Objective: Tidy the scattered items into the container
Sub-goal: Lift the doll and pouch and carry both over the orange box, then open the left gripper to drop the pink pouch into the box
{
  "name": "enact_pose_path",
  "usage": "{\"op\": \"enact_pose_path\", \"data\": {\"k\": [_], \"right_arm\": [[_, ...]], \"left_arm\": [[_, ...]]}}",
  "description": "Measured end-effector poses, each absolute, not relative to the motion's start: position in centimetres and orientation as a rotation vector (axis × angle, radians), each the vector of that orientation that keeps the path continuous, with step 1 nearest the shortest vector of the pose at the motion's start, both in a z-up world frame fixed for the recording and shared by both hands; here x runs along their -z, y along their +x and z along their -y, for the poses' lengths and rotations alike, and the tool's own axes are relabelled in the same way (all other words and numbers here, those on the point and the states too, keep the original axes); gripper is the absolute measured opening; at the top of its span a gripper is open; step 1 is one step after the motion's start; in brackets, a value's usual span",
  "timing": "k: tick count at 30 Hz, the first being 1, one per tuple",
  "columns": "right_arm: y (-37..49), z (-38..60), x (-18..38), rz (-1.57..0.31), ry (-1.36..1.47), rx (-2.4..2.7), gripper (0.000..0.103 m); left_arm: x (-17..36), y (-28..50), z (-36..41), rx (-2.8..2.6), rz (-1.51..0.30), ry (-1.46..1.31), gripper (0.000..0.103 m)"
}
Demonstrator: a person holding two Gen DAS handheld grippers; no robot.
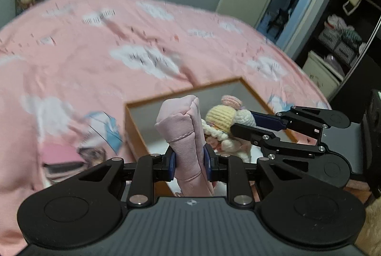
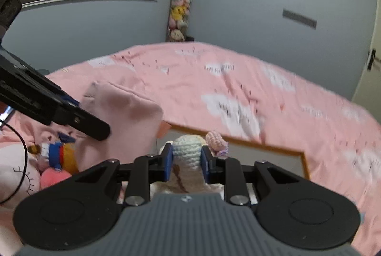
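Left gripper (image 1: 189, 164) clamps a folded pink cloth (image 1: 183, 134) above the orange-rimmed box (image 1: 135, 127) on the pink bedspread (image 1: 95, 60); right gripper (image 2: 187, 163) pinches a crocheted doll (image 2: 188, 148) over the same box. Only the right wrist view shows small plush toys (image 2: 59, 158) lying left of the box.

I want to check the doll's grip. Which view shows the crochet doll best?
The left wrist view: the crochet doll shows hat and hair, held by the right tool. The right wrist view shows only its pale crocheted body between the pads.

Folded pink cloth (image 1: 188, 137) upright over orange-rimmed box (image 1: 133, 127); crocheted doll (image 1: 220, 122) beside it.
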State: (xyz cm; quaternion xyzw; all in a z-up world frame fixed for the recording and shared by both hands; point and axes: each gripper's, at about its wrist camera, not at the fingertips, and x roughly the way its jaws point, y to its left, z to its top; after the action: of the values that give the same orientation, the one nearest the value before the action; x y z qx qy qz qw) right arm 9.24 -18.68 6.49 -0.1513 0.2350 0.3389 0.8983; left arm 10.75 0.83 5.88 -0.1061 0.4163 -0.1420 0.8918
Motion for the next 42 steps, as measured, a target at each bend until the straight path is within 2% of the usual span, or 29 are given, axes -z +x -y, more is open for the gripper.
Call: {"op": "enact_pose_path", "data": {"k": [9, 20, 24, 28, 35, 36, 37, 42], "right_arm": [[12.1, 18.5, -2.6, -0.633, -0.239, -0.679, 0.027], [12.2, 18.8, 0.8, -0.775, -0.142, -0.724, 0.027], [12.4, 18.5, 1.5, -0.804, -0.141, -0.736, 0.027], [12.5, 18.2, 1.9, -0.822, -0.14, -0.743, 0.027], [12.4, 17.4, 2.0, -0.814, -0.195, -0.739, 0.027], [12.4, 17.3, 2.1, -0.812, -0.208, -0.737, 0.027], [12.3, 17.0, 2.2, -0.809, -0.222, -0.736, 0.027], [12.2, 15.8, 2.3, -0.796, -0.245, -0.763, 0.027]], "left_arm": [[-0.5, 14.1, 1.1, 0.233, -1.082, -0.214, 0.027], [0.5, 15.3, 3.1, 0.176, -1.169, -0.101, 0.032], [0.5, 15.3, 3.2, 0.181, -1.171, -0.08, 0.038], [0.1, 15.0, 2.7, 0.209, -1.163, -0.11, 0.048], [-2.5, 12.5, 1.0, 0.208, -1.02, -0.139, 0.048], [-2.7, 12.2, 0.6, 0.203, -1.008, -0.146, 0.046], [-2.7, 11.9, 0.2, 0.195, -1.0, -0.152, 0.043], [-1.7, 11.1, -1.8, 0.198, -1.014, -0.238, 0.042]]}}
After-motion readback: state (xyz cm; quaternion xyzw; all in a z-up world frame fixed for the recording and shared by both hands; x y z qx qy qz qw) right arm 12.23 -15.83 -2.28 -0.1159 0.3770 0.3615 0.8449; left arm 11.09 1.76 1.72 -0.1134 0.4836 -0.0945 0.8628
